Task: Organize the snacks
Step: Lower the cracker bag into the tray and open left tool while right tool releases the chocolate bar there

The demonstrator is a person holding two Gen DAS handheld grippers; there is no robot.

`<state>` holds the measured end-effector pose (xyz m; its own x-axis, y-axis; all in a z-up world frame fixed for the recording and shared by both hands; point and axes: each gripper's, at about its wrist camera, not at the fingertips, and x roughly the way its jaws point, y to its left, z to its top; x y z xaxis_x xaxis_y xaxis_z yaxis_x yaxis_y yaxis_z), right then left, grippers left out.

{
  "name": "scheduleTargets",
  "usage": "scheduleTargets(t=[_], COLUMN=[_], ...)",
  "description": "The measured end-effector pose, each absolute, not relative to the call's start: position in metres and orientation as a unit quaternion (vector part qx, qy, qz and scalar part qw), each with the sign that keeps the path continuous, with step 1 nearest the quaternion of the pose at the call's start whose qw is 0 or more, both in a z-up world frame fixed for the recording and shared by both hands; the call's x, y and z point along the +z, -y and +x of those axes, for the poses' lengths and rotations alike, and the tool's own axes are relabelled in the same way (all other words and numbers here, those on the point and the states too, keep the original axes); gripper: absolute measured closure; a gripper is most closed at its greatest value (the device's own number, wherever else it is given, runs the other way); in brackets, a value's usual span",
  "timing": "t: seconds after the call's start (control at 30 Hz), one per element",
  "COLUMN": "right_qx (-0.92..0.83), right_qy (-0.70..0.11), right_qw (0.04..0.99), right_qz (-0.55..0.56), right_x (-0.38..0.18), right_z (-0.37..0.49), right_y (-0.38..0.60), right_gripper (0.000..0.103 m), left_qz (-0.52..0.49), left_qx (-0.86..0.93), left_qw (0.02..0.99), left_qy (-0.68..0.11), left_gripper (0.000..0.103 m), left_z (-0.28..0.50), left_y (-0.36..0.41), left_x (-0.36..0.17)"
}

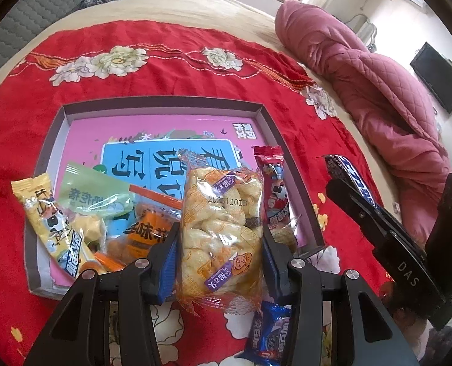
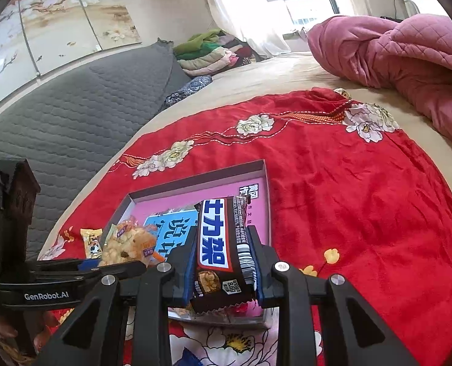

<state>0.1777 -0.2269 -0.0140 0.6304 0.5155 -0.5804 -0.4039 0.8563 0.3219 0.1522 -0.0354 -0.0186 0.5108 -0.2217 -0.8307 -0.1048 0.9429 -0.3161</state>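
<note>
My left gripper is shut on a clear bag of puffed rice snacks, held over the near edge of a shallow grey tray that has a pink book lying in it. In the tray lie a yellow bar, a green packet, an orange packet and a red bar. A blue cookie packet lies on the cloth below the gripper. My right gripper is shut on a dark chocolate bar above the tray. The left gripper and its snack bag show at the left of the right wrist view.
A red floral cloth covers the beige bed under the tray. A pink quilt is bunched at the far right. A grey padded headboard and folded clothes lie beyond. A person's hand holds the left gripper's handle.
</note>
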Motion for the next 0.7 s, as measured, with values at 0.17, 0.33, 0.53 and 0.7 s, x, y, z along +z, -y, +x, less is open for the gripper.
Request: scheduleTargets(t=[0.17,0.33,0.53,0.7], right_qx=[0.254,0.251,0.240,0.237], right_qy=[-0.345,-0.347,-0.370,-0.389], right_qw=[0.900,0.901,0.895,0.887], right_qz=[0.074,0.072,0.070,0.076], right_x=[-0.016,-0.017,-0.028,-0.037], right_z=[0.180,0.182,0.187,0.190], right_y=[0.225,0.224,0.221,0.222], right_gripper=[0.074,0.074,0.074,0.074], left_qz=[-0.168,-0.167,-0.166,-0.165], left_qx=[-0.031,-0.031,-0.038,-0.041], left_qw=[0.850,0.850,0.847,0.843], left_qy=[-0.498,-0.499,-0.503,-0.510], left_gripper=[0.054,0.054,0.054,0.054], left_z=[0.154,0.157,0.161,0.163], left_y=[0.035,0.036,0.040,0.042], left_x=[-0.023,-0.026,-0.029,-0.034])
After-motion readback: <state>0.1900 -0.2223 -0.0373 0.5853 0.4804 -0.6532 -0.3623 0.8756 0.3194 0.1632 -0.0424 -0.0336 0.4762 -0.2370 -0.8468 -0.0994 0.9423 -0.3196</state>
